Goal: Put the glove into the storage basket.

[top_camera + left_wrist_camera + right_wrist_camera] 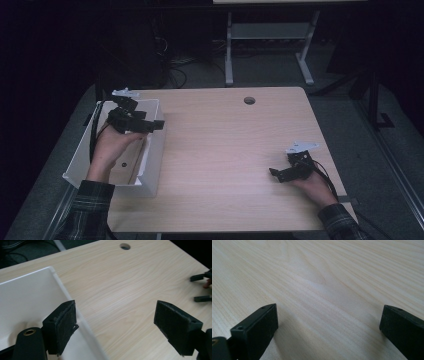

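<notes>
Where the high view looks down on the wooden table [225,145], a white box [152,165] sits at the table's nine o'clock side, open at the top. The left gripper [152,125] hangs over the box's right wall, and the left hand [112,147] holding it comes up from six o'clock over the inside of the box. The right gripper [280,173] rests low near the table's four o'clock corner, held by the right hand [312,185], well apart from the box. A small round hole [249,100] sits in the table at twelve o'clock. In the left gripper view, the jaws stand wide apart with nothing between them. One jaw is over the inside of the white box [30,292] at eight o'clock and the other is over bare table [130,285] at four o'clock. The round hole [125,246] is at twelve o'clock, and the right gripper [202,288] peeks in at three o'clock. In the right gripper view, the jaws are wide apart too, close above the bare table [324,282], holding nothing.
</notes>
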Action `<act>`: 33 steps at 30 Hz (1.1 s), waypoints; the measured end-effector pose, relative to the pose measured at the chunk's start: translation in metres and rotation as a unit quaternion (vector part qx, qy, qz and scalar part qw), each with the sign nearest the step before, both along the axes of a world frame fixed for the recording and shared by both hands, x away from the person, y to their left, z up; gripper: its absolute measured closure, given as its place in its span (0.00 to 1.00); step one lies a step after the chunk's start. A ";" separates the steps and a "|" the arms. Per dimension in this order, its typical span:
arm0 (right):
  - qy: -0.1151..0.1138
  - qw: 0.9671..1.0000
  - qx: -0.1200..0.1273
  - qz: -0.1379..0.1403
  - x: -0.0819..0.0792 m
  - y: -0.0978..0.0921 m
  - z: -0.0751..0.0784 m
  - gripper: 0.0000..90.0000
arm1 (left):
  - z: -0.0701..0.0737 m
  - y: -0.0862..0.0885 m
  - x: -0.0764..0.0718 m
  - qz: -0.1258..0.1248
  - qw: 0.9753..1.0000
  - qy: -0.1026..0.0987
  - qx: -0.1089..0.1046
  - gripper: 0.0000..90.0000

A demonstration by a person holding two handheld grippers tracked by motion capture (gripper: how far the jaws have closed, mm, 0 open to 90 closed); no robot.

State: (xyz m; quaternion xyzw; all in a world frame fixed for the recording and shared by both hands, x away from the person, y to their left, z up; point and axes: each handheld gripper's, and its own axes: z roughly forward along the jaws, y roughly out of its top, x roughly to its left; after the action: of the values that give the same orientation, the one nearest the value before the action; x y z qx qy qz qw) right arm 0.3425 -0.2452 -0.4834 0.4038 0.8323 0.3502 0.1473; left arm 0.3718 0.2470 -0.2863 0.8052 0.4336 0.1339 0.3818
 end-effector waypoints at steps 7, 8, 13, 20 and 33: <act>0.000 1.000 0.000 0.002 0.000 0.000 0.000 0.01 | -0.002 -0.033 -0.004 -0.037 0.999 -0.007 -0.009 0.20; 0.001 1.000 0.000 0.002 0.000 0.000 0.000 0.01 | -0.004 -0.039 -0.005 -0.042 0.999 -0.007 -0.012 0.20; 0.000 1.000 0.000 0.002 0.000 0.001 0.000 0.01 | -0.014 -0.061 -0.009 -0.062 0.998 -0.006 -0.012 0.20; 0.001 1.000 0.000 0.002 0.000 0.001 0.000 0.01 | -0.033 -0.085 -0.014 -0.083 0.996 -0.001 -0.010 0.20; 0.001 1.000 0.000 0.002 0.000 0.001 0.000 0.01 | -0.082 -0.115 -0.027 -0.120 0.993 -0.003 0.017 0.21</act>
State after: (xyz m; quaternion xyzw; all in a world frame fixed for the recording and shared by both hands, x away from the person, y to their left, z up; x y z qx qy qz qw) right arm 0.3426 -0.2445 -0.4833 0.4021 0.8335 0.3498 0.1456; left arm 0.3443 0.1316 -0.3679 0.8572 0.3303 0.0968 0.3832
